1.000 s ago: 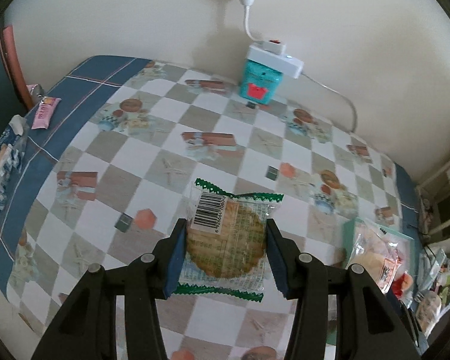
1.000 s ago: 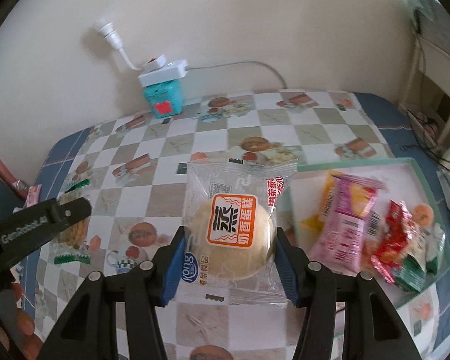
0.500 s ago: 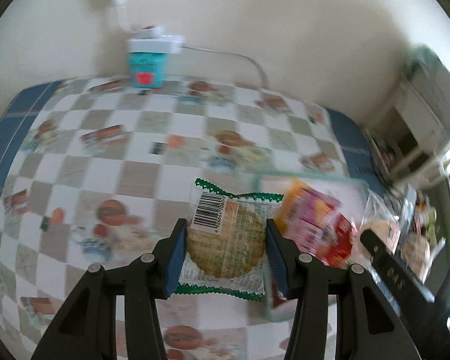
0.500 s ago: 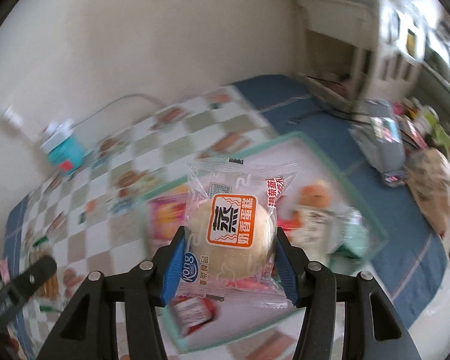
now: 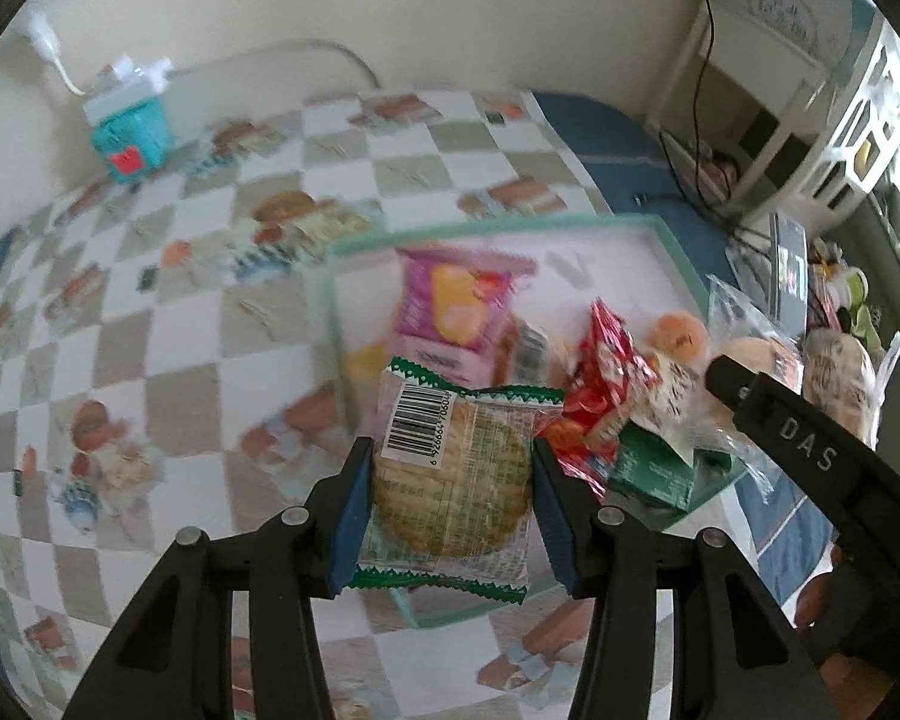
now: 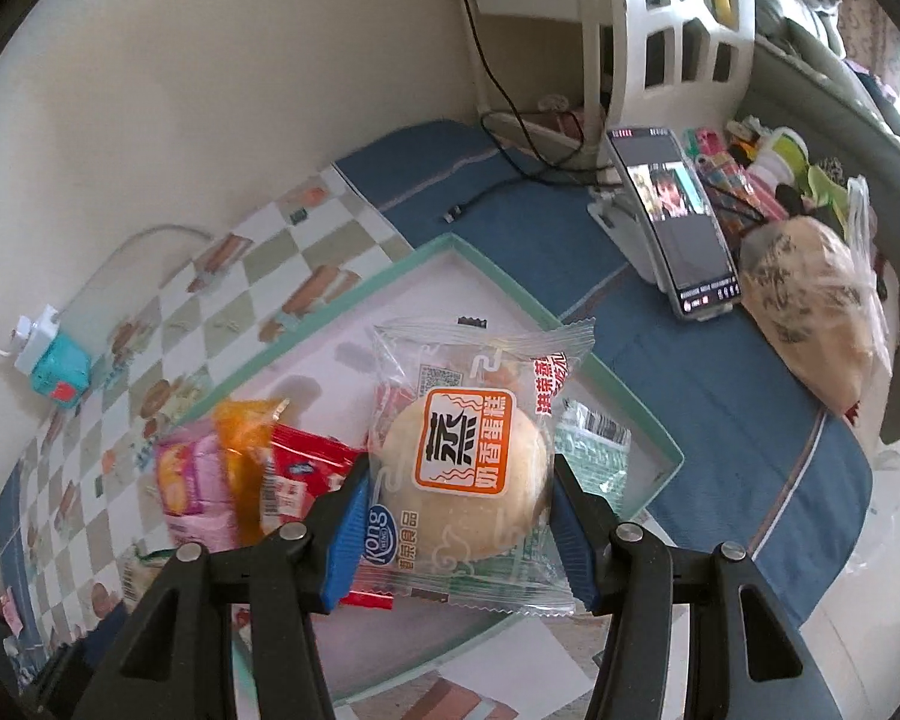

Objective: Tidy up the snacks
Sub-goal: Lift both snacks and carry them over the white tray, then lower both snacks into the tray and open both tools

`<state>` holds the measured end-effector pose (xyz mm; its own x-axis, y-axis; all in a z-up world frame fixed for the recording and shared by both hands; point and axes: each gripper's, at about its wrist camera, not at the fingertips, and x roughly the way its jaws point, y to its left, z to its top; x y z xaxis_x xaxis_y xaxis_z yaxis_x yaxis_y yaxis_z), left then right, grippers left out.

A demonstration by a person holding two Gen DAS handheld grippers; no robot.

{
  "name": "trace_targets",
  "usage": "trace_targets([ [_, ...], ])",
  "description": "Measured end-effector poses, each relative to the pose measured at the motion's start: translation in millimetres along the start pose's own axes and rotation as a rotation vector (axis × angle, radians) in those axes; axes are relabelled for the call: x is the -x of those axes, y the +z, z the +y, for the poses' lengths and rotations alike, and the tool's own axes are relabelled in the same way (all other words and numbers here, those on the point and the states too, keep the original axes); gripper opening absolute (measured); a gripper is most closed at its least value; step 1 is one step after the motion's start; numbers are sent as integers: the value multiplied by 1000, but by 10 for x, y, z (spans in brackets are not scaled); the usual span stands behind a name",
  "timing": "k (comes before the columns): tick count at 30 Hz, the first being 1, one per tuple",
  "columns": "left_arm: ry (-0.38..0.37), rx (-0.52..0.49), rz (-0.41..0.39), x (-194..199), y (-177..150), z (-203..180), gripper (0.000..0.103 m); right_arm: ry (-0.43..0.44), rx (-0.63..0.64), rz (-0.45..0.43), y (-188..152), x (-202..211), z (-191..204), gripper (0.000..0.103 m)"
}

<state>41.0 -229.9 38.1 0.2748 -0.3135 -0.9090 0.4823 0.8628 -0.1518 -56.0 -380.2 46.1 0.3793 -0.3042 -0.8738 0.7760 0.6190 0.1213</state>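
Note:
My left gripper (image 5: 450, 510) is shut on a round cracker in a clear, green-edged wrapper (image 5: 453, 480), held above the near-left corner of a green-rimmed tray (image 5: 498, 225). My right gripper (image 6: 459, 531) is shut on a steamed cake in a clear packet with an orange label (image 6: 465, 474), held over the same tray (image 6: 648, 414). The tray holds several snack packets: a pink one (image 5: 450, 306), a red one (image 5: 609, 360), a green one (image 5: 654, 468). The right gripper (image 5: 810, 456) shows at the right of the left wrist view.
The table has a checkered cloth (image 5: 168, 324) with a blue border. A teal box with a white power strip (image 5: 129, 132) stands by the wall. A phone on a stand (image 6: 672, 222) and a bagged loaf (image 6: 810, 312) lie right of the tray. White shelves (image 6: 678, 18) stand behind.
Both grippers swung to the right with their packets, from over the checkered cloth to over the tray. Both grips stay closed.

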Motion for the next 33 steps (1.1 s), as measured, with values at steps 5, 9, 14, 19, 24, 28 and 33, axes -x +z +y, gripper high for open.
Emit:
trace_targets([
  [5,-7,-2,33,-151,-27,-55,52,-22,14,71,-76,-248,0,58],
  [9,-11,-2,35,-216,-10,-63,52,-21,30,70,-85,-316,31,58],
  [14,-19,9,39,-271,15,-40,52,-24,50,68,-91,-352,83,60],
  [19,-10,2,40,-237,15,-40,72,-28,48,71,-70,-350,84,63],
  [24,16,-20,19,-117,-16,6,75,-37,63,81,-87,-343,124,71],
  [28,38,-13,0,-30,-57,116,89,-29,70,67,-125,-282,131,89],
  [33,28,27,-34,120,-138,310,94,-17,75,46,-184,-184,138,102],
])
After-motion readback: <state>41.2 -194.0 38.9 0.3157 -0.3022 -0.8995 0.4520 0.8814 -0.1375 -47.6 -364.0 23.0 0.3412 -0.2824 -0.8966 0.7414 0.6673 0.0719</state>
